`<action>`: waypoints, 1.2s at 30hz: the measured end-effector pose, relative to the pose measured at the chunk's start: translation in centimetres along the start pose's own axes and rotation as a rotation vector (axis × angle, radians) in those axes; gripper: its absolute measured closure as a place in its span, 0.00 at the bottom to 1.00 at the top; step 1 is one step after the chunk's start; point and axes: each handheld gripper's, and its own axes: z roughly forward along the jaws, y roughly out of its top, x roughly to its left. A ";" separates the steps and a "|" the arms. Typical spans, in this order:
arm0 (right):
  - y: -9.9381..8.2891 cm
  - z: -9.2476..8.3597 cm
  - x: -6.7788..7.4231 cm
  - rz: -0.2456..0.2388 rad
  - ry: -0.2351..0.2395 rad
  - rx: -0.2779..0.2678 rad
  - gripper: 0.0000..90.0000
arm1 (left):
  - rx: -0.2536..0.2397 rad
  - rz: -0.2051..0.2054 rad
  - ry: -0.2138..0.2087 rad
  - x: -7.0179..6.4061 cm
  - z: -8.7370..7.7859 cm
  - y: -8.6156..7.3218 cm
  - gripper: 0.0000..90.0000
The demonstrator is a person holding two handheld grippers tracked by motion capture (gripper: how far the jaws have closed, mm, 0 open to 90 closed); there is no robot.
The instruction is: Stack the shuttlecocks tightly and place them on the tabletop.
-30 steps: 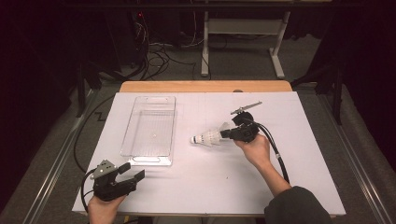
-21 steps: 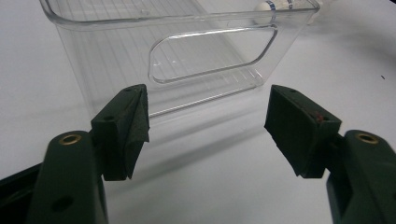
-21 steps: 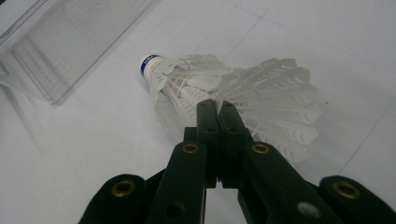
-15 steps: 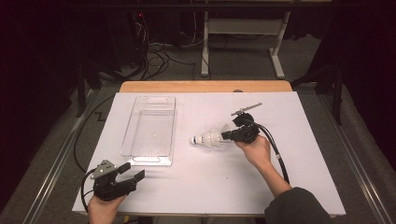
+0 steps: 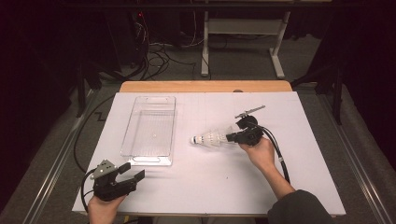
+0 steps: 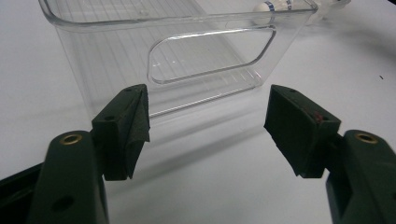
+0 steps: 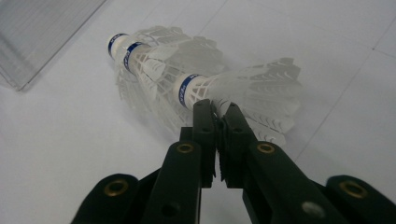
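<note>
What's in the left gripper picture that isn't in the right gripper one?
Left gripper view: the left gripper wide open, facing the handle cut-out of the clear box. Right gripper view: the right gripper, its jaws just starting to open with a feather rim between them, up close on the stacked shuttlecocks. Both: the box, the white table and the shuttlecocks' blue-banded tip.

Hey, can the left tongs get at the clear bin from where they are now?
Probably yes. The left tongs stand open, the bin right ahead, its handled end facing them with only bare table between.
</note>
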 end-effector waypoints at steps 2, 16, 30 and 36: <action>-0.1 0.0 -0.1 0.004 -0.009 0.007 0.95 | 0.000 0.000 0.000 0.0 0.0 0.0 0.35; -0.2 0.3 0.1 -0.018 0.012 0.006 1.00 | -0.007 0.000 0.003 0.0 -0.1 0.0 0.36; 0.1 0.6 0.7 -0.042 0.070 -0.019 1.00 | -0.008 0.004 0.007 0.0 -0.1 0.0 0.36; 0.3 0.8 0.8 -0.050 0.095 -0.039 1.00 | -0.007 0.005 0.006 0.0 -0.1 0.0 0.36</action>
